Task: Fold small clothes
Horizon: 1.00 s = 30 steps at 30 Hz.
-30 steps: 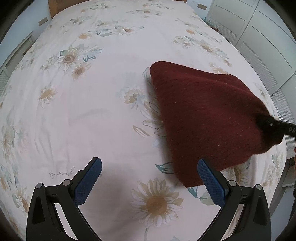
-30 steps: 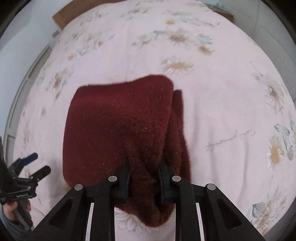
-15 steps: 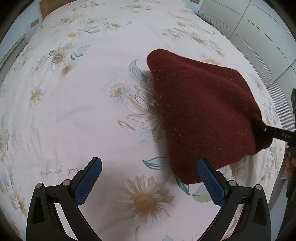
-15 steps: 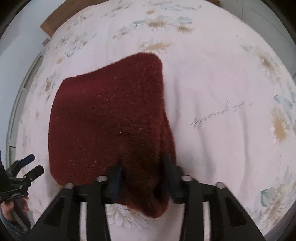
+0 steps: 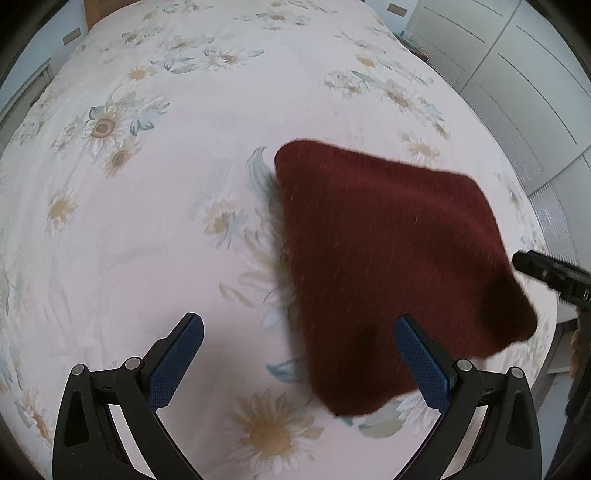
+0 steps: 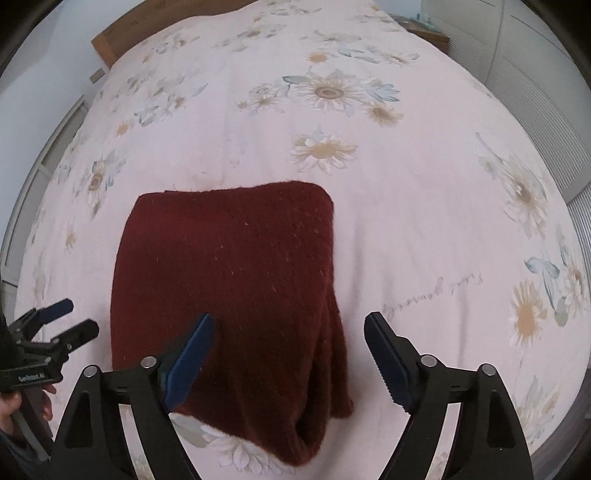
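A dark red knitted garment (image 5: 388, 258) lies folded into a rough square on the flowered bed sheet (image 5: 147, 221); it also shows in the right wrist view (image 6: 236, 288). My left gripper (image 5: 299, 354) is open and empty, just above the sheet at the garment's near left edge. My right gripper (image 6: 291, 350) is open and empty over the garment's near edge; its left finger (image 6: 188, 358) is over the cloth. The right gripper's tip shows in the left wrist view (image 5: 550, 273), and the left gripper shows in the right wrist view (image 6: 55, 325).
The bed fills both views. A wooden headboard (image 6: 147, 29) is at the far end. White wardrobe doors (image 5: 517, 74) stand along the bed's right side. The bed's near right edge (image 5: 554, 332) is close to the garment.
My right gripper was shut on the garment's near edge and has opened and let it go. The garment now lies flat on the sheet. The left gripper stayed open.
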{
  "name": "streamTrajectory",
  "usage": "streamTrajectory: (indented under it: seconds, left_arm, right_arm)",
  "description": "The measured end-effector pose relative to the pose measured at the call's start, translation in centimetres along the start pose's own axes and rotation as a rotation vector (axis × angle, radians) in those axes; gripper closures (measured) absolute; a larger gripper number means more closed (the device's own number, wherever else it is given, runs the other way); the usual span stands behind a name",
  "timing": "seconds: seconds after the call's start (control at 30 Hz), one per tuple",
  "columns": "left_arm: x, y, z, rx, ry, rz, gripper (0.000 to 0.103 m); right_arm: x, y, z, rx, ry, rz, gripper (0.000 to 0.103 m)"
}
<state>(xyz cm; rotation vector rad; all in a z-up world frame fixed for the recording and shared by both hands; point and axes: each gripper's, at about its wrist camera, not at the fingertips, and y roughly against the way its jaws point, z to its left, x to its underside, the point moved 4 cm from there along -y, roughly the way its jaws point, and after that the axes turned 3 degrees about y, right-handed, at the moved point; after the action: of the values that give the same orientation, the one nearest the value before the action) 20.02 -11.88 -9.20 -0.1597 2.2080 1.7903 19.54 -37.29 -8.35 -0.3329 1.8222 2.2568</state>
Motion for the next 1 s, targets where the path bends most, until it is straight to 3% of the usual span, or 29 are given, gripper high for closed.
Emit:
streamTrajectory:
  seconds: [0.13, 0.43, 1.0]
  left_arm:
    - [-1.5, -1.1, -1.0, -0.011, -0.001, 0.003, 0.001]
    - [-1.2, -5.5, -1.8, -0.008, 0.009, 0.080, 0.001]
    - [0.9, -8.7, -1.1, 0.048, 0.020, 0.106, 0.001]
  right_arm:
    - [0.0, -2.0, 0.4, -0.009, 0.014, 0.035, 0.001]
    - [1.8, -6.0, -1.0, -0.009, -0.006, 0.114, 0.001]
    - [4.3, -8.8, -3.0, -0.165, -0.074, 0.079, 0.003]
